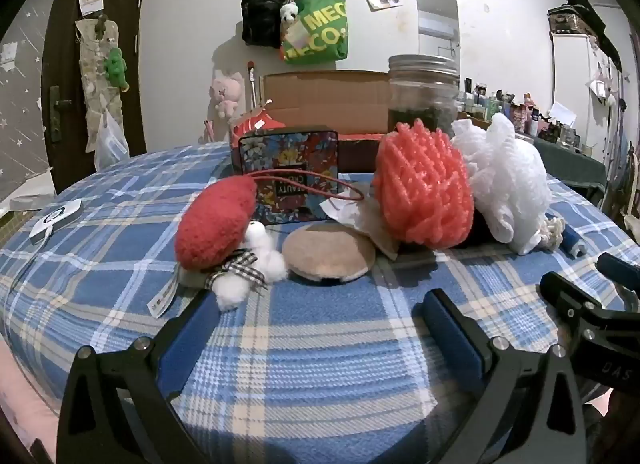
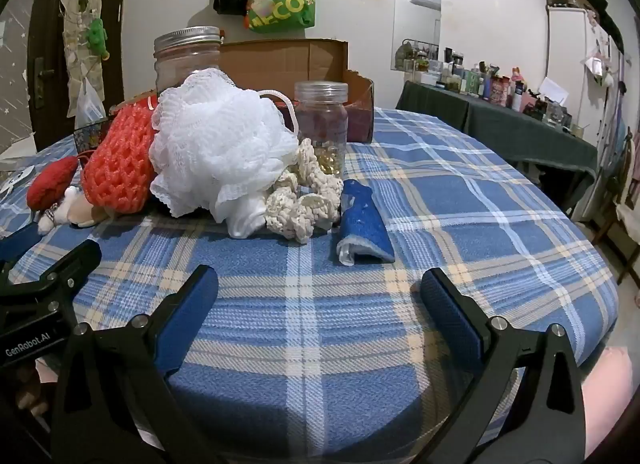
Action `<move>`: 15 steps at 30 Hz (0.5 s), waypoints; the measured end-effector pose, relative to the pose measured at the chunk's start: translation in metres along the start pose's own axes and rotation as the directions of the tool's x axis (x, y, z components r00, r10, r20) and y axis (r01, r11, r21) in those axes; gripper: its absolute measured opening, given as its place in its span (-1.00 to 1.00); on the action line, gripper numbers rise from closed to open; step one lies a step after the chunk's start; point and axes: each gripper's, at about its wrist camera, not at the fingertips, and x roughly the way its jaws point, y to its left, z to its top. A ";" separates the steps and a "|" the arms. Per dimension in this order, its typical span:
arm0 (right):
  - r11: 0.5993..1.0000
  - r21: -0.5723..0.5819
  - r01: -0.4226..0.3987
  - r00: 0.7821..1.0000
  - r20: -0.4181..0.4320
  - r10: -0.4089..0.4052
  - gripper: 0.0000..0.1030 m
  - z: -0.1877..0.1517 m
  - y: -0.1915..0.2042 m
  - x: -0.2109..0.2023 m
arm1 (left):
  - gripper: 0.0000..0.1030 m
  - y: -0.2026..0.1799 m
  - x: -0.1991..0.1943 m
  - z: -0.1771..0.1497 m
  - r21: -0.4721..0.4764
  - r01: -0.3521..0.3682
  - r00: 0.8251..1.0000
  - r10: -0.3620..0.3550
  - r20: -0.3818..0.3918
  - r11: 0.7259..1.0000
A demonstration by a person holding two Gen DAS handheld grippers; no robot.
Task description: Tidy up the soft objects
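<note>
From the left wrist: left gripper (image 1: 320,328) wide open over the plaid blanket (image 1: 320,376), holding nothing, with red knitted plush (image 1: 216,223), tan round pad (image 1: 329,252), orange mesh ball (image 1: 424,187) and white mesh puff (image 1: 504,179) in a far row. From the right wrist: right gripper (image 2: 320,300) also spread open and empty, white mesh puff (image 2: 218,143) far left, cream crochet piece (image 2: 308,199) touching it, folded blue cloth (image 2: 364,219) just beside on the right.

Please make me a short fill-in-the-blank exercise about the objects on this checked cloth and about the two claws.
1. The white mesh pouf lies directly beside the ____ mesh pouf.
2. The large jar has a ____ lid.
3. Both the left claw and the right claw are ____ and hold nothing.
4. The folded ____ cloth lies nearest the right claw.

Answers: orange; metal; open; blue
</note>
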 end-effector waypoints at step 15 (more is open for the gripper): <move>1.000 0.003 0.001 1.000 -0.002 -0.001 1.00 0.000 0.000 0.000 | 1.00 0.000 0.000 0.000 -0.002 0.001 1.000 -0.001 -0.002 1.000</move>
